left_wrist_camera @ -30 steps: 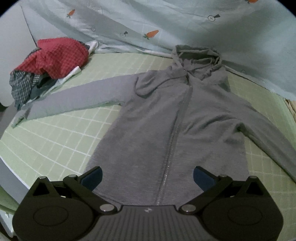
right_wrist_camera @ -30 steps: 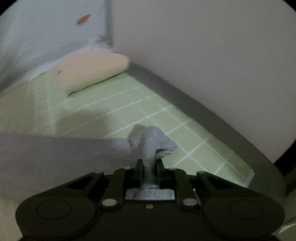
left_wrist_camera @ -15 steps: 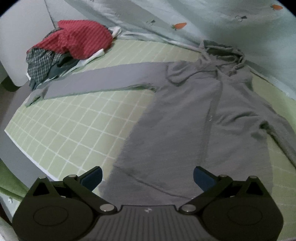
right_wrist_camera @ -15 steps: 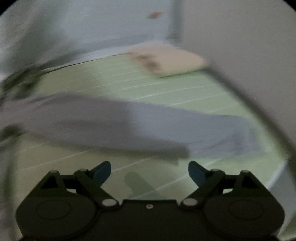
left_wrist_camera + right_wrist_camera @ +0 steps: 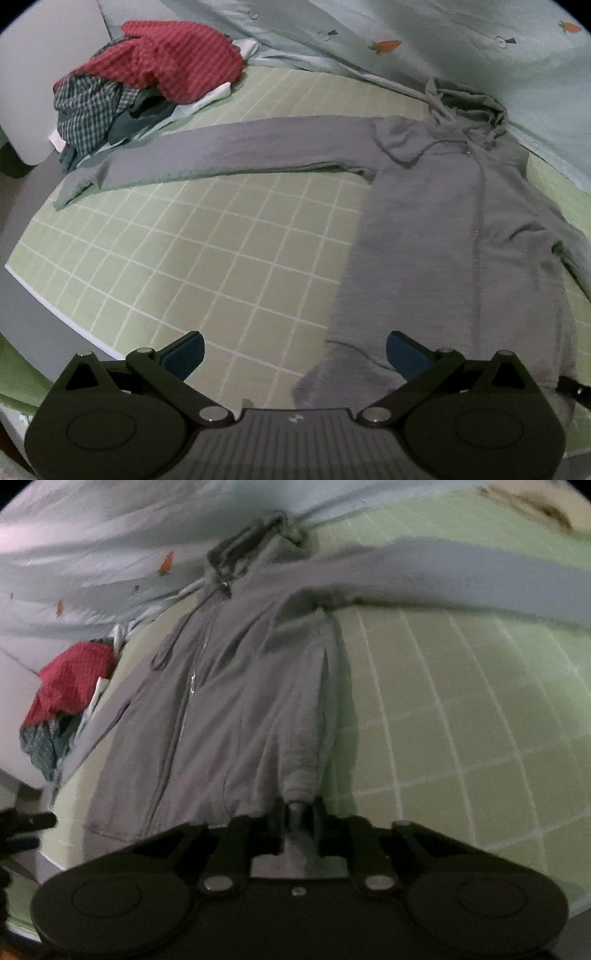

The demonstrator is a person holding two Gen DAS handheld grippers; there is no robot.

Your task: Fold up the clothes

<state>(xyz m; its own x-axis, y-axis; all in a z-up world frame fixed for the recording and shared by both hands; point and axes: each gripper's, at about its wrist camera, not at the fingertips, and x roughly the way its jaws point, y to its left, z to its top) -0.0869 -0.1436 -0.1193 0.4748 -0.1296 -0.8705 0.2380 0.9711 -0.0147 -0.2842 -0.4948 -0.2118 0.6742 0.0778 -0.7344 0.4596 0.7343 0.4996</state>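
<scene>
Right wrist view: right gripper (image 5: 298, 808) pinches the hoodie (image 5: 229, 709) hem directly ahead, likely to tension the spread garment. Left gripper (image 5: 295, 354) gapes empty; hoodie ahead, rightward.

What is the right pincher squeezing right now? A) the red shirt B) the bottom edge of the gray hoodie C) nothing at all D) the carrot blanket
B: the right gripper is shut on a bunched fold at the gray hoodie's bottom edge, near its right side.
</scene>
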